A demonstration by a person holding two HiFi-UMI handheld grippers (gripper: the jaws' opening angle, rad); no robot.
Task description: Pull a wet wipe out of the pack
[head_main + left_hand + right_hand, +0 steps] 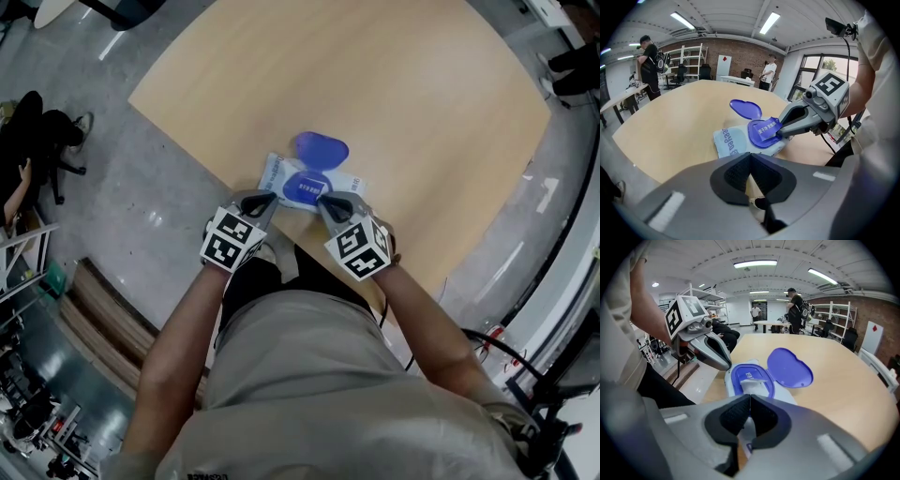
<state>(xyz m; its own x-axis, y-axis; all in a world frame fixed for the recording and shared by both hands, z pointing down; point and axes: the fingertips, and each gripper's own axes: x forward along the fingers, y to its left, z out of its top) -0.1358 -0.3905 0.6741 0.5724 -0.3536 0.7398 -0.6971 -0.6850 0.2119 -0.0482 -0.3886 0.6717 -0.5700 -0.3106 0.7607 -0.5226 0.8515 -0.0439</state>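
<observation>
Head view: wet wipe pack [275,172] flat on the pale wooden table [403,103], close to the near edge, blue lid [322,147] flipped open toward the far side. Tipped down at the pack's near-left corner, the left gripper [265,200]; tipped down at the blue-ringed opening, the right gripper [325,200]. Both close together, one at each side of the pack's near end.

Left gripper view: black pads of the left gripper [750,161] pressed flat together, nothing caught between them, so closed and empty. Beyond them, the wet wipe pack [729,140] lying on the table with its lid [746,108] up, and the tip of the right gripper [780,133] down on the opening's blue rim.

Right gripper view: pads of the right gripper [749,404] likewise together, right over the opening. White wet wipe [751,384] sticking up out of the blue ring and running straight into the closed pads — apparently pinched there, though hard to confirm with the pads covering its end. Rest of the wipe down inside the pack. Tip of the left gripper [725,365] just beside the pack's near corner, the lid [790,367] lying open on the far side.
</observation>
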